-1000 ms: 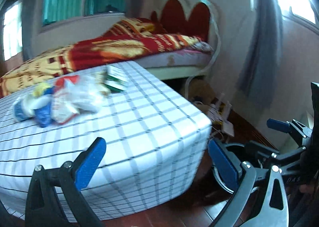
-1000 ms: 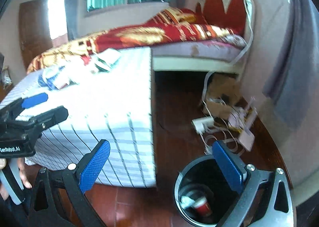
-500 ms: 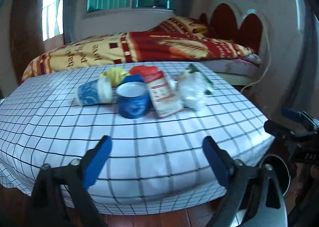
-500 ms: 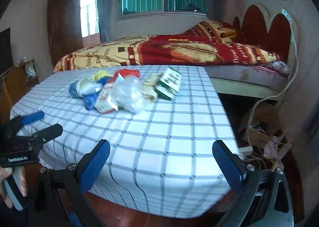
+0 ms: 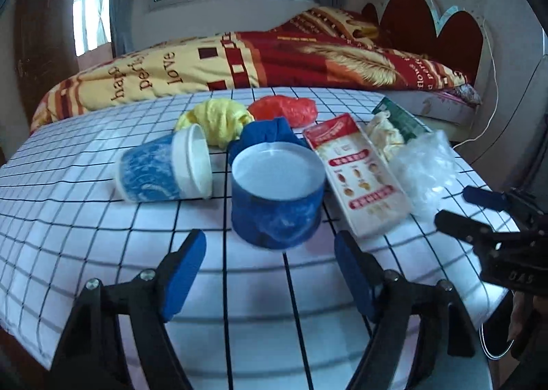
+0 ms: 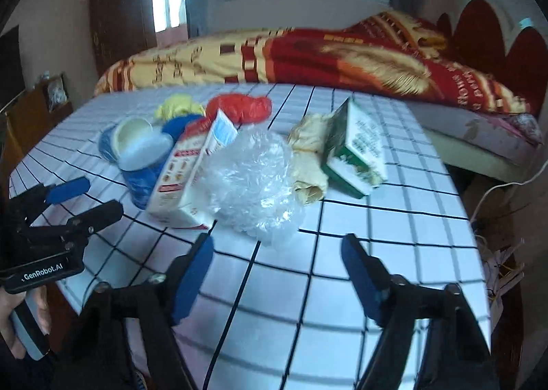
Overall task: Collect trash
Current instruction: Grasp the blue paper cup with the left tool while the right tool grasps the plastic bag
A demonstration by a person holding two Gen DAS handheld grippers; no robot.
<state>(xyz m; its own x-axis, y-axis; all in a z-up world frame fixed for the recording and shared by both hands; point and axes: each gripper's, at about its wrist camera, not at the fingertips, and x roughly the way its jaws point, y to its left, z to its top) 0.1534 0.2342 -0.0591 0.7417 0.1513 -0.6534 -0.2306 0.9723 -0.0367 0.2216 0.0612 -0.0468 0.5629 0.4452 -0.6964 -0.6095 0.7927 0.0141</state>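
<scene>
Trash lies on a checked tablecloth [image 5: 102,218]. A blue paper cup [image 5: 277,198] stands upright just beyond my open left gripper [image 5: 270,266]. A second blue cup [image 5: 164,167] lies on its side to its left. A red-and-white carton [image 5: 356,177], clear crumpled plastic [image 5: 424,167], yellow bag [image 5: 215,119], red bag [image 5: 284,109] and green carton [image 5: 397,116] lie around. My right gripper [image 6: 277,273] is open and empty, just short of the clear plastic [image 6: 253,177]. The green carton [image 6: 356,150] lies to its right.
A bed with a red and yellow blanket [image 5: 274,57] stands behind the table. Cables and a power strip lie on the floor at the right [image 6: 496,259]. A bin rim [image 5: 493,345] shows below the table's right edge. A wooden cabinet [image 6: 37,109] stands at the left.
Both grippers have swung left from the floor and bin toward the table and moved closer to the trash. Both stay open and empty.
</scene>
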